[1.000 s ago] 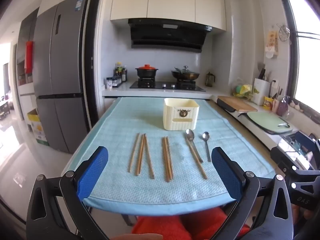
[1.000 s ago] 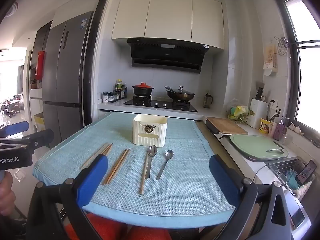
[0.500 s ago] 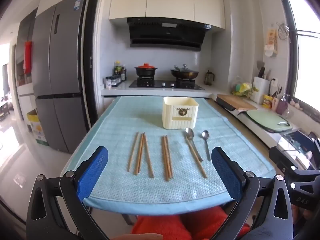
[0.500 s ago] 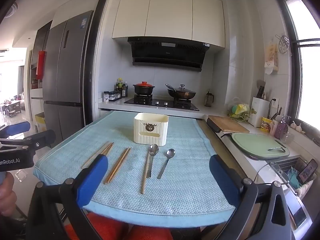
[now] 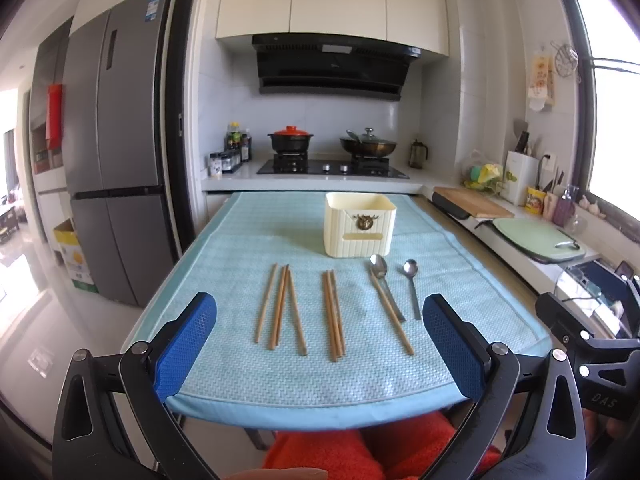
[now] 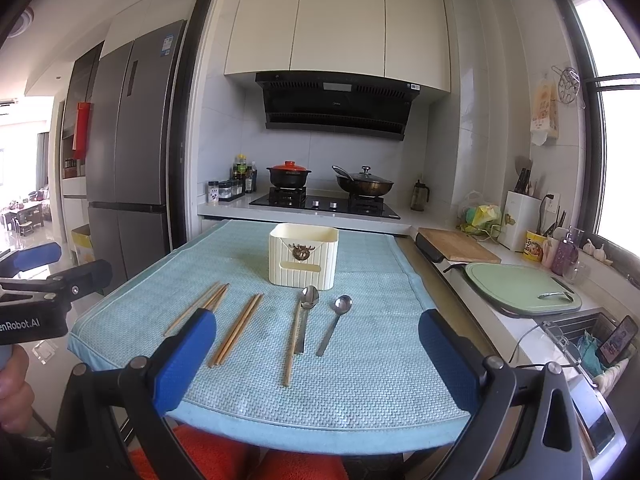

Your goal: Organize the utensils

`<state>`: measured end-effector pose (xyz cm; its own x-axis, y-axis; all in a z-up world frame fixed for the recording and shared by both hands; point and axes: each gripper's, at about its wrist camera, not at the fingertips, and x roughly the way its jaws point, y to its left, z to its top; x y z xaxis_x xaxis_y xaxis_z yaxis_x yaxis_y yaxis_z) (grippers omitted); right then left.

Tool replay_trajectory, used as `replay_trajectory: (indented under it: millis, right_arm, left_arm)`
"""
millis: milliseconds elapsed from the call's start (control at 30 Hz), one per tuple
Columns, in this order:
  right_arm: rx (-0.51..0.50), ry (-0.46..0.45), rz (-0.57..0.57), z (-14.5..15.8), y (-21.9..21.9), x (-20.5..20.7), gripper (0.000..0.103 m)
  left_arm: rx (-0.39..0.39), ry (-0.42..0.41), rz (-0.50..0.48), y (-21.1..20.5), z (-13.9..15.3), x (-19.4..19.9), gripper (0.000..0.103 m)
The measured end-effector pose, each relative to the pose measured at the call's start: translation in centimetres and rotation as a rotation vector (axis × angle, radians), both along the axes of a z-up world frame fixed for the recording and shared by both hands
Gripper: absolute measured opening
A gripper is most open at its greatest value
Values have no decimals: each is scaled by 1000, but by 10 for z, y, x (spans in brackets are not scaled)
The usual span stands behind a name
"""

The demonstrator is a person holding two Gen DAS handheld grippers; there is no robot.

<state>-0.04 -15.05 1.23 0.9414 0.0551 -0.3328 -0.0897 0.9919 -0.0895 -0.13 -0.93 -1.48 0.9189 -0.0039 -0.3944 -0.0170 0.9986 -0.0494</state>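
Observation:
A cream utensil holder (image 5: 360, 225) (image 6: 303, 256) stands upright on a light blue mat (image 5: 240, 248) (image 6: 372, 360). In front of it lie several wooden chopsticks (image 5: 280, 308) (image 6: 236, 324) in loose groups, one chopstick (image 5: 394, 322) (image 6: 291, 344) beside a large metal spoon (image 5: 382, 280) (image 6: 306, 312), and a small metal spoon (image 5: 412, 284) (image 6: 335, 320). My left gripper (image 5: 318, 356) is open and empty above the mat's near edge. My right gripper (image 6: 316, 364) is open and empty, also at the near edge.
A stove with a red-lidded pot (image 5: 290, 140) and a wok (image 5: 368, 144) is behind the table. A wooden board (image 5: 470, 202) and a green board (image 5: 536, 238) lie on the right counter. A fridge (image 5: 116, 152) stands at left.
Both grippers have crept slightly with the view shifting a little. Nothing on the mat has moved.

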Motion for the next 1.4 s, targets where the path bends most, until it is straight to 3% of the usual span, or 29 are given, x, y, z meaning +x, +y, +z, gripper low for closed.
replay_trajectory:
  millis: [1400]
  right_arm:
    - [11, 29, 2, 0, -3, 9, 103]
  left_arm:
    - [13, 30, -13, 2, 0, 11, 103]
